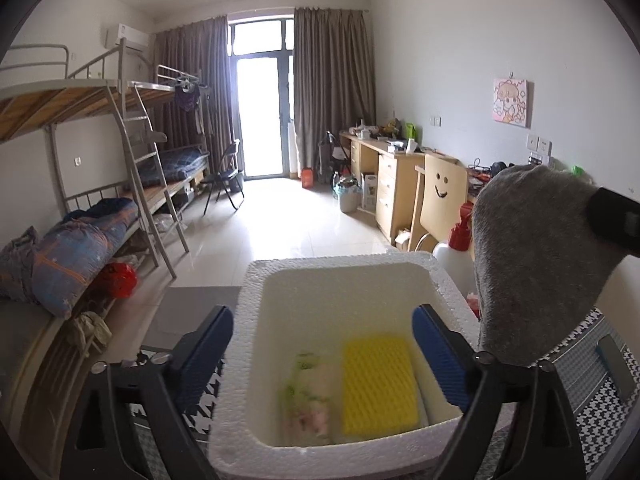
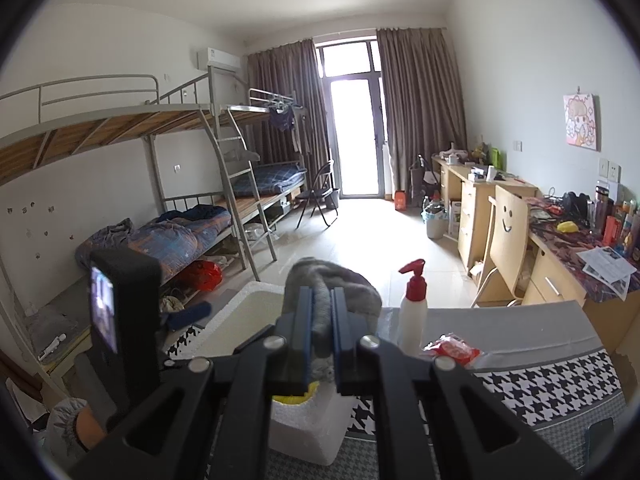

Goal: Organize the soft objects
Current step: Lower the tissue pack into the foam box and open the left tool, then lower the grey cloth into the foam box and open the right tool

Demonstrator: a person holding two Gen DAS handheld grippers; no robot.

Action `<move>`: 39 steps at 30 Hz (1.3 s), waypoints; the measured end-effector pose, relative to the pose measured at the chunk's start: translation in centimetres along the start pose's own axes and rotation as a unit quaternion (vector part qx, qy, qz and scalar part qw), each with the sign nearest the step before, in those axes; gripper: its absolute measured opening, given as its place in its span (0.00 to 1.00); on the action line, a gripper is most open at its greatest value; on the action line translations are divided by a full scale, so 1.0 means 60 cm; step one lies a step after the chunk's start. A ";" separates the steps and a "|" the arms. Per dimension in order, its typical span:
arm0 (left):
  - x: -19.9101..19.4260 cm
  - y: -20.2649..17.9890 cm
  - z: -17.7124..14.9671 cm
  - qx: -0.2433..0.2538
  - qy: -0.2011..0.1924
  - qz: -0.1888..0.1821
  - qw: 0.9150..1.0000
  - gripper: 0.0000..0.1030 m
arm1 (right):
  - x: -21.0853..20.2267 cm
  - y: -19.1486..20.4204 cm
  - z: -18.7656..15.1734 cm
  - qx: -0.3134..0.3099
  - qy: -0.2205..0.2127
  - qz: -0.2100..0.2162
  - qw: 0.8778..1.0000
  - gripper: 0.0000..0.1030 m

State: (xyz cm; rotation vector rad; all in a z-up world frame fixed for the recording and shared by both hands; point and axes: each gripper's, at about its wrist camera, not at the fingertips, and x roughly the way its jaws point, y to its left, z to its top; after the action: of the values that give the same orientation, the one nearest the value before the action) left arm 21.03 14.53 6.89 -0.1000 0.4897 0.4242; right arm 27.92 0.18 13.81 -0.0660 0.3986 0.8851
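A white foam box [image 1: 256, 280] stands on the houndstooth-covered table. In it lie a yellow sponge [image 1: 378, 384] and a blurred, floral soft item [image 1: 308, 396]. My left gripper [image 1: 324, 352] hangs open over the box, its blue pads [image 1: 208, 344] wide apart with nothing between them. My right gripper [image 2: 322, 300] is shut on a grey knitted cloth [image 2: 352, 292]. In the left wrist view the grey cloth [image 1: 532, 260] hangs just right of the box's far corner. The box rim [image 2: 256, 292] and a sliver of the sponge [image 2: 296, 398] show below the right gripper.
A white spray bottle with a red pump [image 2: 412, 312] and a red packet [image 2: 452, 350] stand on the table [image 2: 540, 384] right of the box. A dark flat device [image 1: 616, 364] lies at the right. Bunk beds line the left wall; a smiley chair [image 2: 508, 240] and desks the right.
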 end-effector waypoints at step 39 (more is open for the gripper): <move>-0.084 0.110 -0.043 -0.063 -0.030 0.063 0.996 0.98 | 0.096 0.035 -0.011 -0.008 0.072 0.046 0.996 0.10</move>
State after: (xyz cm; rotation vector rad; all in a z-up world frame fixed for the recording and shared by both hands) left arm 13.14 18.20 7.08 -0.1776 0.4113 0.5805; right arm 29.36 5.64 11.34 -0.1275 0.5330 0.9779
